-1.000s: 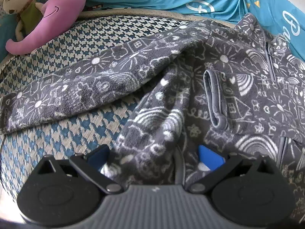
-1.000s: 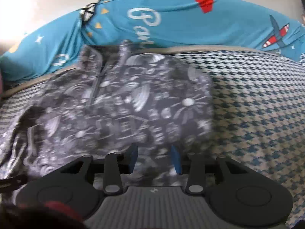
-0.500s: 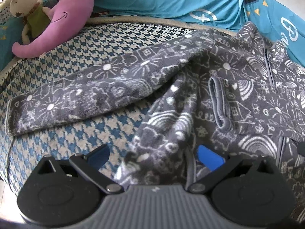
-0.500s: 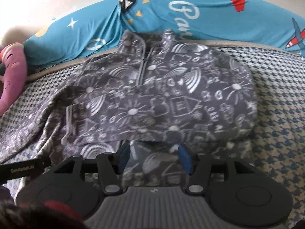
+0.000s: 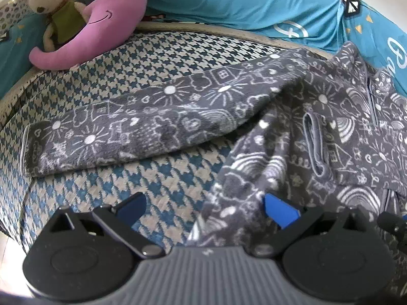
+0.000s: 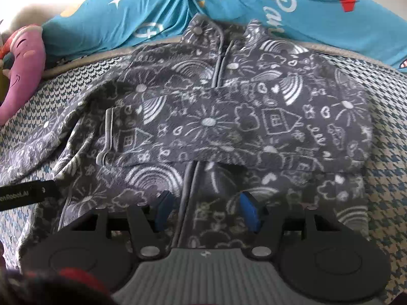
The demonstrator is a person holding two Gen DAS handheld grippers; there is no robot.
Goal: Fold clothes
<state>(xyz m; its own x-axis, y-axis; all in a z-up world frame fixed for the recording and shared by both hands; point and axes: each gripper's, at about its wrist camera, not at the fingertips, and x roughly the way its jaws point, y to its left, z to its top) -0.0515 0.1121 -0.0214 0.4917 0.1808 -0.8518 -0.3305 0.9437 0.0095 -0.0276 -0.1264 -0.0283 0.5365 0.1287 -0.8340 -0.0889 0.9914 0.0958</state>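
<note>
- The grey printed jacket (image 6: 229, 117) lay front-up on the checked bed cover (image 5: 142, 58), collar against the blue pillow (image 6: 157, 7)
- One sleeve (image 6: 203, 129) lay folded across the jacket's chest; the other sleeve (image 5: 142, 124) stretched out flat to the side of the jacket, toward the pink plush toy (image 5: 101, 25)
- The left gripper (image 5: 203, 207) hung at the jacket's side hem, jaws wide apart, holding nothing
- The right gripper (image 6: 206, 209) sat over the jacket's lower zip, jaws apart, nothing clamped
- The step in hand was probably the spread sleeve: pinch it near the cuff, lift only enough to clear the jacket, lay it flat over the chest, then smooth any bunching at the jacket's side
</note>
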